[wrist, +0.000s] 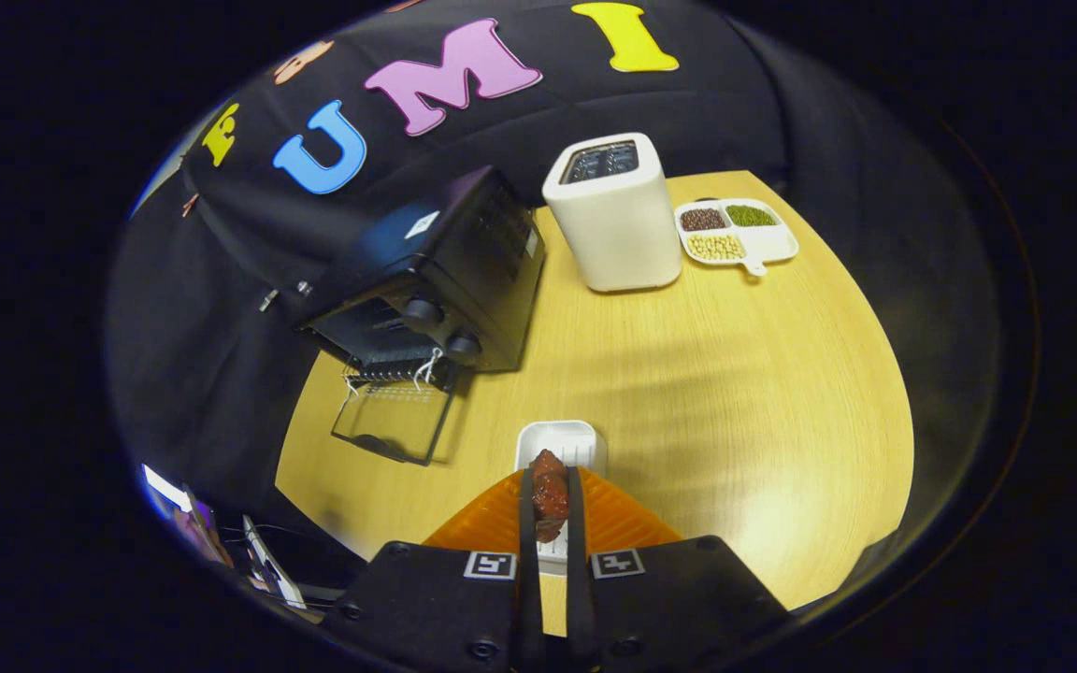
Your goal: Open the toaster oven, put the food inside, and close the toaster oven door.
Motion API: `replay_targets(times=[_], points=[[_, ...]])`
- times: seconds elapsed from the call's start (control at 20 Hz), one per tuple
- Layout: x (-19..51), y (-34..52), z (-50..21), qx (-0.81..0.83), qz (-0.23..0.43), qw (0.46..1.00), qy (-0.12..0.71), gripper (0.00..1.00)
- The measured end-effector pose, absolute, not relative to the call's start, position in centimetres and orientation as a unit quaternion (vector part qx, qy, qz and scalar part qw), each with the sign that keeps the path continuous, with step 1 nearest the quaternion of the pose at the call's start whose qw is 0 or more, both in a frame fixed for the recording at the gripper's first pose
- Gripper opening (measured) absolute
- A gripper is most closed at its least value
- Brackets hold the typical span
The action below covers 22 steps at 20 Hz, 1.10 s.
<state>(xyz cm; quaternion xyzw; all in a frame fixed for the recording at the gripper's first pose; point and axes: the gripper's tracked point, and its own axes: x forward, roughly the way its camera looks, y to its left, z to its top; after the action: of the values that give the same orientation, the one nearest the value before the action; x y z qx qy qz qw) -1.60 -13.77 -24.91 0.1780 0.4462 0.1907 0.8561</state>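
Observation:
My gripper is shut on a reddish-brown piece of food, with both fingers pressing its sides. The food hangs above a small white tray on the wooden table. The black toaster oven stands beyond and to the left of the fingers. Its glass door is folded down flat onto the table, so the inside with its wire rack is open toward me.
A white slot toaster stands at the back of the table, right of the oven. Beside it lies a white divided dish holding beans and grains. The table's left edge runs close to the oven door.

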Motion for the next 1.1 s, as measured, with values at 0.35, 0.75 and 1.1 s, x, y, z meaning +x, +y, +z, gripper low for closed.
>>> replay_targets(times=[0.35, 0.75, 1.1], points=[[-3.3, -3.9, -17.3, 0.215, 0.217, 0.87, 0.387, 0.14], [-2.4, 7.6, -16.0, 0.254, 0.228, 0.867, 0.364, 0.14], [1.0, 12.2, -18.8, 0.303, 0.189, 0.862, 0.359, 0.14]])
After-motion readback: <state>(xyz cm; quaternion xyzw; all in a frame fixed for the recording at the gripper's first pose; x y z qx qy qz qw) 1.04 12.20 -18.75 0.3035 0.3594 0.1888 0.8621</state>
